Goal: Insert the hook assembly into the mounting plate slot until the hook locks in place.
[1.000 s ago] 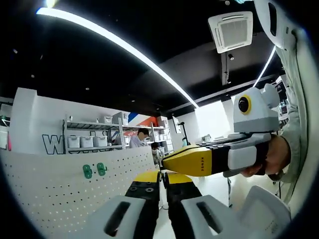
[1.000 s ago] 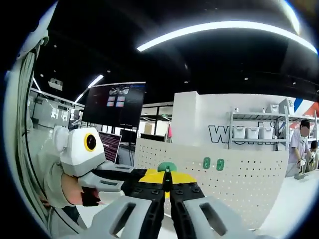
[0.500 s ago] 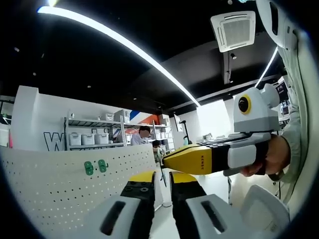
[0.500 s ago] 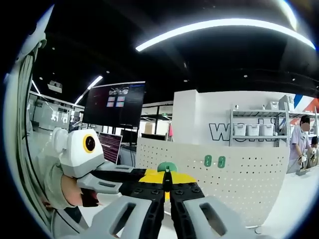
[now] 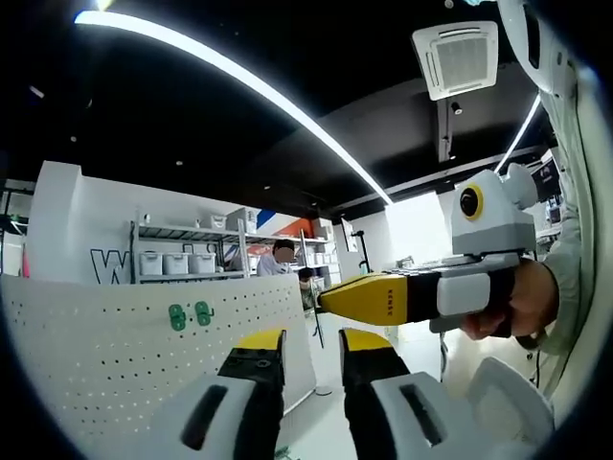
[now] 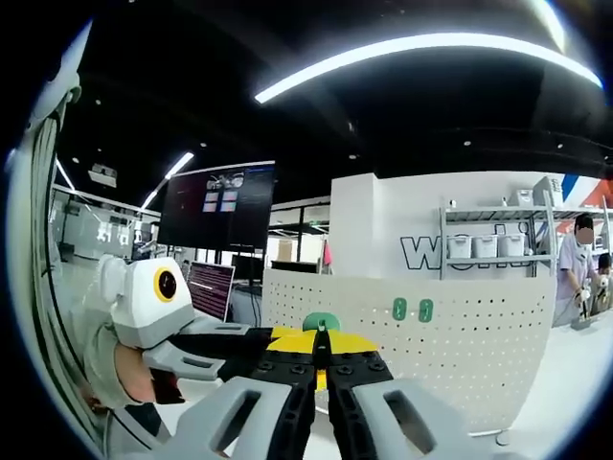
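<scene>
A white perforated mounting plate [image 5: 124,345] is seen standing upright across the lower left of the left gripper view, and the same plate [image 6: 431,335] is seen across the middle and right of the right gripper view. Behind it, a white wall with dark lettering [image 6: 431,254] and a metal shelf rack [image 6: 488,249] loaded with white bins are visible, and a dark wall screen [image 6: 215,206] is hung to the left in the right gripper view. A long ceiling light strip [image 5: 239,81] is seen overhead, with a ceiling air vent [image 5: 458,57] near it. The right gripper [image 5: 330,299] is seen entering the left gripper view from the right, held in a person's hand [image 5: 522,302], its yellow-tipped fingers pressed together and pointing toward the plate. The left gripper [image 5: 308,359] is seen with its fingers spread apart, a clear gap between them and nothing held. In the right gripper view, the right gripper [image 6: 321,350] is shown with its fingers pinching a green hook assembly [image 6: 321,322], which is held in front of the plate's lower left part; whether it touches the plate cannot be told. Two small green hooks [image 5: 190,315] are seen side by side on the plate, well apart from the held piece.
</scene>
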`<act>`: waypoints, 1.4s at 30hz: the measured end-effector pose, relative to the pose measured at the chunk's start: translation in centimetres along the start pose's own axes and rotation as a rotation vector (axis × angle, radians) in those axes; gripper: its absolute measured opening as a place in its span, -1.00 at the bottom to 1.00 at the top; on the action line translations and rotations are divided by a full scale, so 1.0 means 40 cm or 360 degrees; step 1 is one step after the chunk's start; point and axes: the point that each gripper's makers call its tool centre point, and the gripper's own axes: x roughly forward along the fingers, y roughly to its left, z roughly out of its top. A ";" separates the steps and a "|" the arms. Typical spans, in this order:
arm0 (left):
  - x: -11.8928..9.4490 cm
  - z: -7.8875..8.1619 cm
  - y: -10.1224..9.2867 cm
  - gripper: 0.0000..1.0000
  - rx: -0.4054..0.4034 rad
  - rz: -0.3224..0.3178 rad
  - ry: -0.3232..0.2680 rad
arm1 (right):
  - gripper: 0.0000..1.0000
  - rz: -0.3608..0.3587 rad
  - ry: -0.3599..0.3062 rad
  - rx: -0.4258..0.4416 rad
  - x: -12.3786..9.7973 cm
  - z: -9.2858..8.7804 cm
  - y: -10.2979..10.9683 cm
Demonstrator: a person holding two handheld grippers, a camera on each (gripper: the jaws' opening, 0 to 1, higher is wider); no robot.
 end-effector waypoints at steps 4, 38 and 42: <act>-0.010 0.001 0.009 -0.46 0.0005 0.0039 0.0001 | -1.00 -0.0015 -0.0003 0.0032 -0.001 -0.002 -0.010; -0.089 -0.058 0.063 -0.02 -0.0010 0.0248 0.0137 | -1.00 -0.0219 -0.0010 0.0095 0.002 -0.006 -0.150; -0.098 -0.062 0.068 0.00 -0.0010 0.0268 0.0144 | -1.00 -0.0241 -0.0014 0.0085 0.004 -0.004 -0.165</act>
